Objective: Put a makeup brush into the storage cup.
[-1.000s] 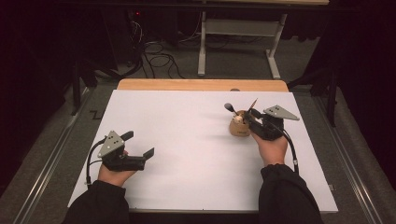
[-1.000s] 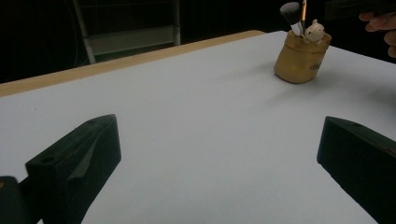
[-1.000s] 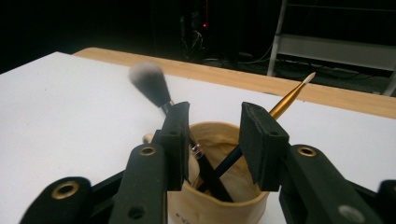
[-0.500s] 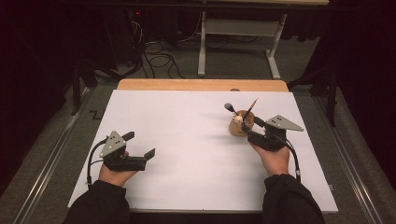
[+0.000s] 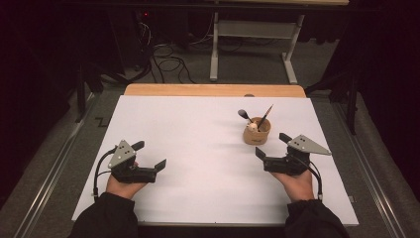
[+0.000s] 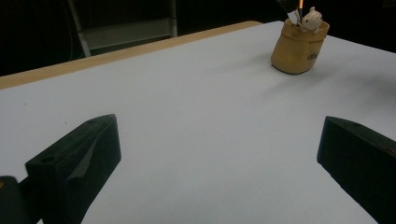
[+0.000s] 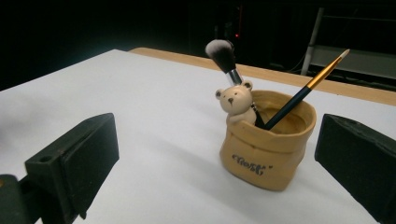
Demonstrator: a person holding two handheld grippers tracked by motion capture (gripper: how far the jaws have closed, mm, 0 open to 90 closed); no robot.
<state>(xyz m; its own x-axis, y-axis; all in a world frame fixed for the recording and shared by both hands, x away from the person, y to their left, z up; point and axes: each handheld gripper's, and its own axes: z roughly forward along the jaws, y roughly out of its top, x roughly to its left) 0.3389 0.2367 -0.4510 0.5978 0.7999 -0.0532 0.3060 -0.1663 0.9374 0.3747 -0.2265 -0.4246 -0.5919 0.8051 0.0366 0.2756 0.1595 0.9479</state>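
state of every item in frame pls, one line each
tan bear pot: upright on the table, nothing gripping it
makeup brush: standing in the pot, bristles up
thin paintbrush: leaning in the pot, tip up
right hand-held gripper: open, jaws have just been opening, nothing between them, clear of the pot
left hand-held gripper: open, empty
white table: bare apart from the pot

White table [image 5: 198,148] with tan brush pot [image 5: 256,133] standing on it.
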